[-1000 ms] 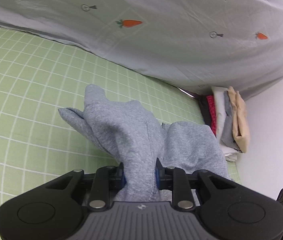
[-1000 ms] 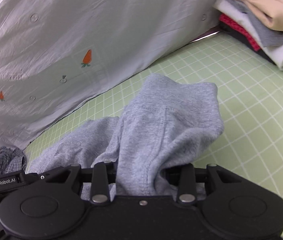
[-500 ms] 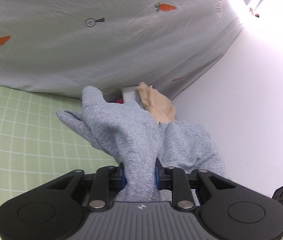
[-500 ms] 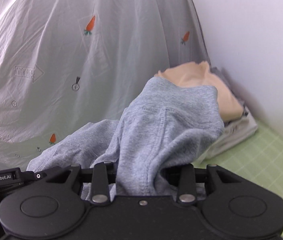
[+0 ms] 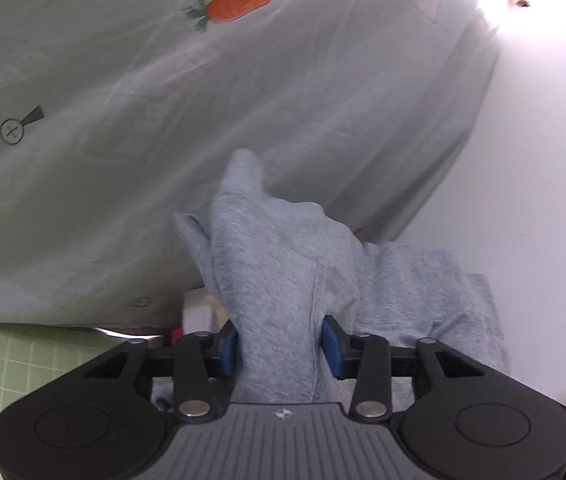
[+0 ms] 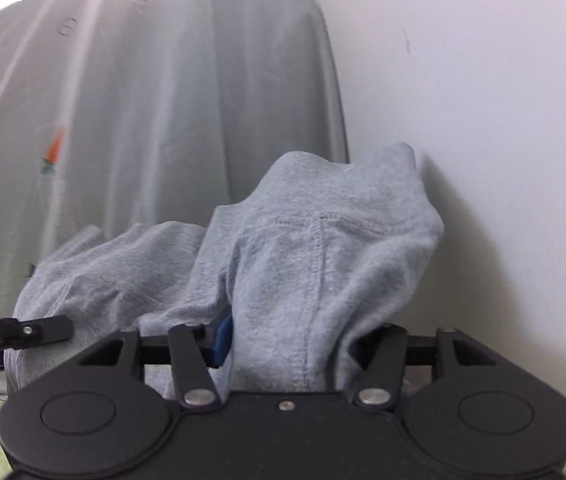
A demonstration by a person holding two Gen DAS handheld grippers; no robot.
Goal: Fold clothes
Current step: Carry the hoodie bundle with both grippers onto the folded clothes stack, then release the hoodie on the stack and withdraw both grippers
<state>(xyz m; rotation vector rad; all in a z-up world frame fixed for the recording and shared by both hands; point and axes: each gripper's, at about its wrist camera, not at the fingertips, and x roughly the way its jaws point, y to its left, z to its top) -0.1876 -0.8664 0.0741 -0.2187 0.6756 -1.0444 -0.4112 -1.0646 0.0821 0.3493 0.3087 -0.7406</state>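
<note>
Opening both grippers around the grey garment

I'm holding the left gripper (image 5: pixel 281 346) and right gripper (image 6: pixel 287 340) up near the white wall (image 6: pixel 483 80). Both sets of jaws have just been opening. The grey garment (image 5: pixel 279 264) is bunching between them, draping over the front; whether pads are still pressing, I cannot tell. The carrot-print sheet (image 5: pixel 163 120) is hanging behind; the green grid mat (image 5: pixel 11 360) is showing lower left.

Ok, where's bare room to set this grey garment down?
Only the green grid mat at the lower left of the left wrist view, bordered above by the carrot-print sheet. Ahead is crowded: the grey garment hides most of the clothes stack, hemmed in by the sheet and the white wall.
</note>
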